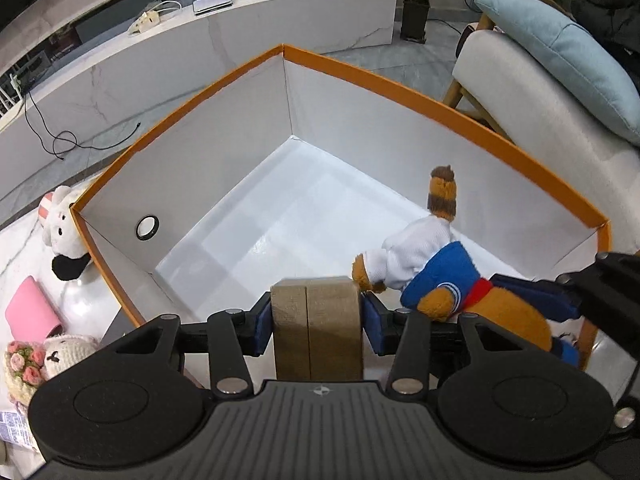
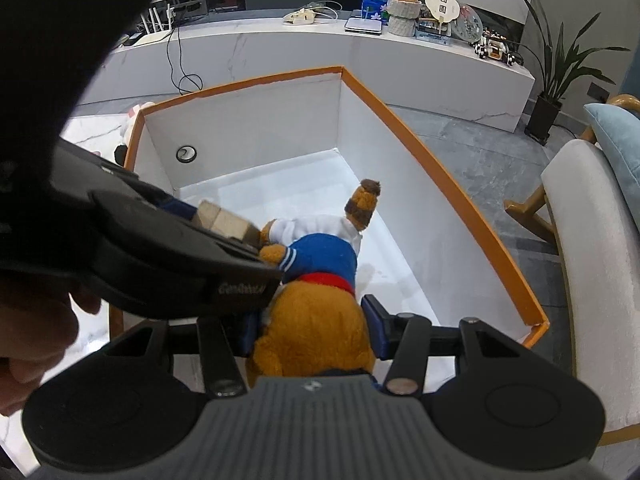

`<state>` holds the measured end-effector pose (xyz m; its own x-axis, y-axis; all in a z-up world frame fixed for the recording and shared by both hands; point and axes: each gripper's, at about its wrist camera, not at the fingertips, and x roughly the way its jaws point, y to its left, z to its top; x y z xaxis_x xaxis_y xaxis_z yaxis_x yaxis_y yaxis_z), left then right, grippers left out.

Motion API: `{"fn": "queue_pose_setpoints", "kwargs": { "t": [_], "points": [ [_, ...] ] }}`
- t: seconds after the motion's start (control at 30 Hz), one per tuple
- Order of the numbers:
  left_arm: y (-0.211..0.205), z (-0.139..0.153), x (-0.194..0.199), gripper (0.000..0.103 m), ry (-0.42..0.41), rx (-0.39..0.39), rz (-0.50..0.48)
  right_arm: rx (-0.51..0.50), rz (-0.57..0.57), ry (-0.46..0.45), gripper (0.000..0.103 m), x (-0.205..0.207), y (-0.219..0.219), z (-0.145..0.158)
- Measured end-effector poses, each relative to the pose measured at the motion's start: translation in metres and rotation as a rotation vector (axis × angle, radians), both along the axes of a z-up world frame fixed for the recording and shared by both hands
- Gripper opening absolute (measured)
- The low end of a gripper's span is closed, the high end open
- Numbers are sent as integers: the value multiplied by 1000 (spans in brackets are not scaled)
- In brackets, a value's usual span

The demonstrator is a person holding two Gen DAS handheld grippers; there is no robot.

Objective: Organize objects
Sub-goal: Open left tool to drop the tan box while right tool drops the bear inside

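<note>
While left fingers [image 1: 317, 314] clamp a cork-like block [image 1: 316, 326], right fingers [image 2: 316, 330] squeeze the plush bear [image 2: 316, 320] (seemingly furry)

plush [image 2: 316, 320] base hidden behind right gripper [image 2: 316, 330] body. left gripper [image 2: 224, 236] covers most of block [image 2: 224, 220] and box [image 2: 460, 188] near-left corner. lettering on left gripper blurred. rabbit toy [image 1: 60, 216] partly behind box wall.

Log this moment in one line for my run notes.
left tool: shut on wooden block | right tool: shut on plush bear | both over orange-rimmed box
</note>
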<state>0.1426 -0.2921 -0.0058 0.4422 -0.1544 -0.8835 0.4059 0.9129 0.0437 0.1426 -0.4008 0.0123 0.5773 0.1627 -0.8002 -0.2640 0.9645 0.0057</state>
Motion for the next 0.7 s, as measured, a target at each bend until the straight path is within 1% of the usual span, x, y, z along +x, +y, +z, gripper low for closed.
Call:
{"fn": "queue_pose_setpoints", "kwargs": {
  "t": [0.1,0.13,0.2,0.33,0.4,0.43,0.7],
  "points": [
    [-1,1,0,53,-13,-6,5,-5,-3,-3,55,0,0,0],
    [-3,1,2,54,-11,-10,6,-5,-7,-6,58,-3,3,1],
    [-3,3,3,60,-7,-24,8,-12,-17,-12,60,-4,4,2],
    [-1,9,4,63,-23,-56,9,-34,-50,-47,74,-2,2,6],
    [1,13,4,71,-37,-79,8,-34,-64,-66,74,-3,1,10],
    [2,15,4,72,-45,-82,9,-25,-72,-71,74,-3,0,12],
    [15,30,1,73,-77,-121,16,-3,-84,-98,74,-4,0,21]
  ]
}}
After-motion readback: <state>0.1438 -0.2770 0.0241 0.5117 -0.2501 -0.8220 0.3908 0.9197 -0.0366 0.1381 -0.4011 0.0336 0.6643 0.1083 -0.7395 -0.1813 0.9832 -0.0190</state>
